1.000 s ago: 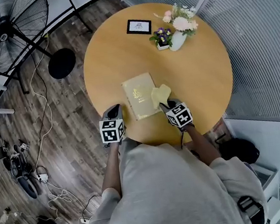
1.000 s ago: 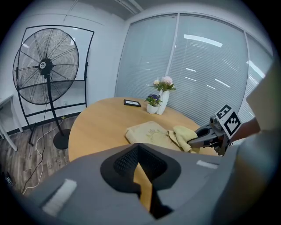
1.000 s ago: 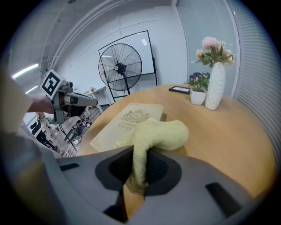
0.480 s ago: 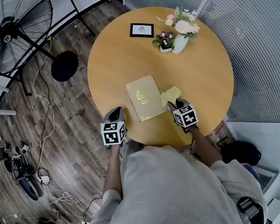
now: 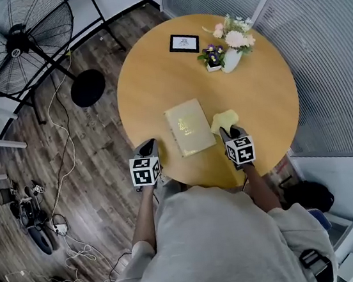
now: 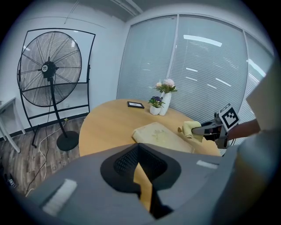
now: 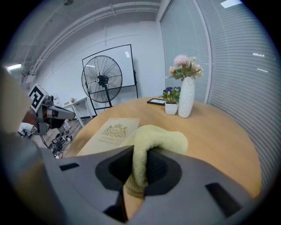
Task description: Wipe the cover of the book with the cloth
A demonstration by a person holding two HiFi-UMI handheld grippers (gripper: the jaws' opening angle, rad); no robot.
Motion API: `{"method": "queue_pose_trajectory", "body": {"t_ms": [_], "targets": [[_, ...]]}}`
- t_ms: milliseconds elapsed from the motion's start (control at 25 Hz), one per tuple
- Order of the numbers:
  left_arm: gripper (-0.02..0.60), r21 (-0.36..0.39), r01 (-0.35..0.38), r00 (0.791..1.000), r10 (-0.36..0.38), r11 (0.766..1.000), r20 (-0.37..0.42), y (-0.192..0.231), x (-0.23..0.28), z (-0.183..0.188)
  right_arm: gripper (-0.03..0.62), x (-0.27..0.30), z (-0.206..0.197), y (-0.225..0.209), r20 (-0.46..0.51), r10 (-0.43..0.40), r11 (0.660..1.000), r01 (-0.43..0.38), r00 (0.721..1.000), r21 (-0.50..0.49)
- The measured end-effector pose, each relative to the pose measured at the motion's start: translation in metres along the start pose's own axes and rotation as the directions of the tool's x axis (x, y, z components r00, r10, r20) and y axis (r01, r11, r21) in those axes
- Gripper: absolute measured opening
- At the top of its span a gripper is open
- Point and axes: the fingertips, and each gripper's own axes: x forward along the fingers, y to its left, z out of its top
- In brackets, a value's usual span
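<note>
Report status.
Left gripper shut, empty. Right gripper shut on cloth, just off the book's right edge. Book flat, cover unobstructed.

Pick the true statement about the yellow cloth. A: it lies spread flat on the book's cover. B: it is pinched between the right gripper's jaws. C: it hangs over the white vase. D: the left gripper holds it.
B: in the right gripper view the cloth is clamped between the jaws of the right gripper, and the head view shows it bunched just right of the book.
</note>
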Motion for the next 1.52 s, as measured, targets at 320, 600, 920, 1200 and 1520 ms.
{"method": "queue_pose_trajectory", "body": {"t_ms": [320, 600, 920, 1200, 1520], "targets": [[0.006, 0.006, -0.010, 1.000, 0.010, 1.000, 0.024, 0.011, -0.006, 0.010, 0.060, 0.005, 0.041, 0.022, 0.093, 0.023, 1.000, -0.021, 0.995, -0.017], [0.006, 0.013, -0.032, 0.998, 0.031, 0.999, 0.059, 0.030, -0.018, 0.027, 0.060, 0.008, 0.092, 0.051, 0.186, 0.068, 0.996, -0.057, 0.980, -0.066], [0.006, 0.030, -0.053, 0.994, 0.050, 0.998, 0.097, 0.048, -0.028, 0.049, 0.060, 0.007, 0.143, 0.082, 0.272, 0.123, 0.987, -0.090, 0.954, -0.133], [0.006, 0.040, -0.069, 0.989, 0.063, 0.997, 0.131, 0.064, -0.033, 0.070, 0.060, 0.002, 0.173, 0.095, 0.318, 0.131, 0.983, -0.081, 0.939, -0.166], [0.006, 0.067, -0.069, 0.986, 0.057, 0.995, 0.156, 0.067, -0.034, 0.089, 0.060, 0.000, 0.179, 0.093, 0.328, 0.123, 0.983, -0.070, 0.937, -0.169]]}}
